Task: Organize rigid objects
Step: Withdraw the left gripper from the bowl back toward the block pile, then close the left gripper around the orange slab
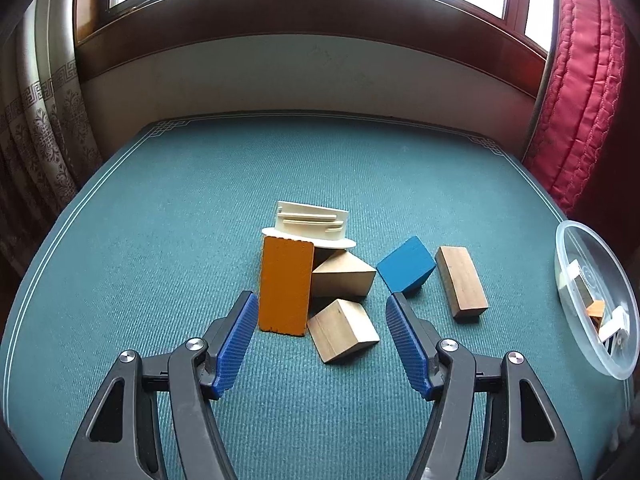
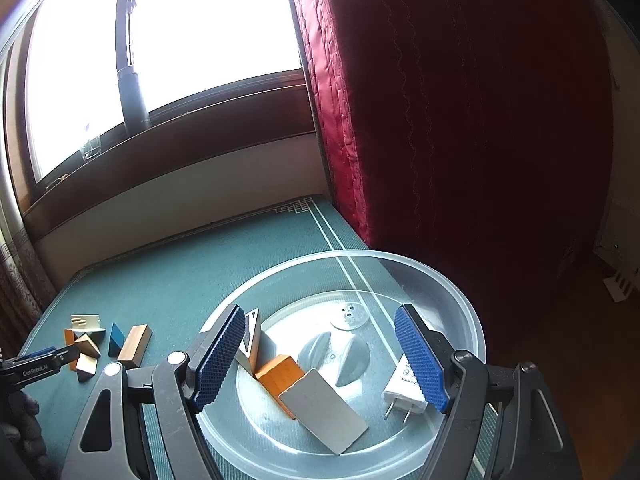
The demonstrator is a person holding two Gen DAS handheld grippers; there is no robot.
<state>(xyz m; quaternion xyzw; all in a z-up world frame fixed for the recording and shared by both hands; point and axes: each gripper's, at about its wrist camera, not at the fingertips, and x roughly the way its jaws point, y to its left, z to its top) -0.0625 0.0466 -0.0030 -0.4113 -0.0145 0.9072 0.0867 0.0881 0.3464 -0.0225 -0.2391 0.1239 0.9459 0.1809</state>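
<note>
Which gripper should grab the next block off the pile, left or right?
Left. The left gripper is open right at the pile, near the orange block. The right gripper hangs open over the clear bowl, away from the loose blocks.

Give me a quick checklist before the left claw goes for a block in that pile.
1. Left claw open and empty: ok.
2. Orange block free to lift: not ok, white plastic piece rests over its top.
3. Wooden wedge clear of neighbours: not ok, it sits against the orange block.
4. Clear bowl has room: ok.
5. Right claw clear of the bowl: not ok, it hangs open over it.
</note>
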